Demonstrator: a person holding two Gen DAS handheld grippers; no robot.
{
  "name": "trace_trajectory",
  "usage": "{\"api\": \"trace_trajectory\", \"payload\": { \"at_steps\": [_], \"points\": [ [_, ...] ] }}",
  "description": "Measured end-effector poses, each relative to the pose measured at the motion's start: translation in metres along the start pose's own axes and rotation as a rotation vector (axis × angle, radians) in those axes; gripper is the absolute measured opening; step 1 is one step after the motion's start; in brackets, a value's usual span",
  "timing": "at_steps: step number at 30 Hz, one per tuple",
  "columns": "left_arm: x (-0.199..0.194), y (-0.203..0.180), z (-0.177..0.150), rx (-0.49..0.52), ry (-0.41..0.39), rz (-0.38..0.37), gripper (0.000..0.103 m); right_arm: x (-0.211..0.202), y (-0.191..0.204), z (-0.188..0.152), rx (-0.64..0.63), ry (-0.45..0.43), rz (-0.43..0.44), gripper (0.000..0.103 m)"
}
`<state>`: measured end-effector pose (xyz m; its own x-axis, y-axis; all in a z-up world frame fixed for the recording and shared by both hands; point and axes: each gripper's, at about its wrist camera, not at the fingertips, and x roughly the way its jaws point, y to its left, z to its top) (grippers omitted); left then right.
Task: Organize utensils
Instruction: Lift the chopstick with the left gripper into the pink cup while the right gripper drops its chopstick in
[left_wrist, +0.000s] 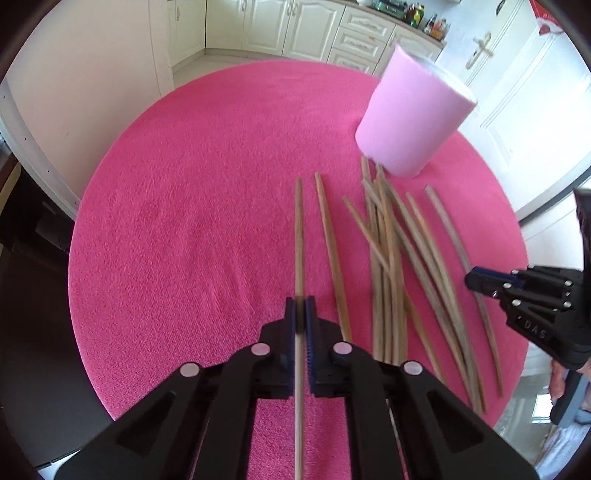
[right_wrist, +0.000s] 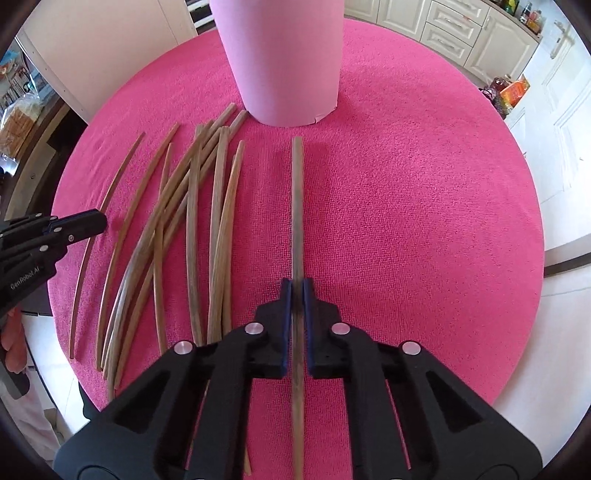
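Clamped between the left gripper's (left_wrist: 301, 306) blue pads is one chopstick (left_wrist: 299, 229), the leftmost on the pink tablecloth (left_wrist: 184, 221); the right gripper (right_wrist: 297, 291) is likewise closed on the rightmost chopstick (right_wrist: 297, 206), just short of the pink holder (right_wrist: 280, 62). Both picks look made, so the next move calls for lifting each stick, tipping it upright and dropping it into the holder. Roughly ten sticks (overlap blurs the count) lie loose in the pile (right_wrist: 192, 221) between the grippers; one holder.
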<state>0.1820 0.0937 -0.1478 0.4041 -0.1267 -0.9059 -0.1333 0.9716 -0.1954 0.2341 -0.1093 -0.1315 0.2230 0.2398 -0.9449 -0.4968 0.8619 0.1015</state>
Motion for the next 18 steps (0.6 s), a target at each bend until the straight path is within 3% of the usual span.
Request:
{"api": "trace_trajectory", "payload": {
  "at_steps": [3, 7, 13, 18],
  "points": [
    [-0.018, -0.005, 0.003, 0.001, -0.079, 0.0, 0.005, -0.01, -0.011, -0.001, 0.024, -0.058, 0.044, 0.006],
    [-0.055, -0.024, 0.009, 0.046, -0.25, -0.023, 0.005, -0.036, -0.027, -0.004, 0.064, -0.176, 0.109, 0.006],
    [-0.097, -0.053, 0.032, 0.133, -0.574, -0.042, 0.005, -0.099, -0.034, -0.004, 0.067, -0.485, 0.174, 0.006],
    [-0.116, -0.082, 0.059, 0.19, -0.807, -0.114, 0.005, -0.139, -0.023, 0.005, 0.062, -0.748, 0.179, 0.006]
  ]
}}
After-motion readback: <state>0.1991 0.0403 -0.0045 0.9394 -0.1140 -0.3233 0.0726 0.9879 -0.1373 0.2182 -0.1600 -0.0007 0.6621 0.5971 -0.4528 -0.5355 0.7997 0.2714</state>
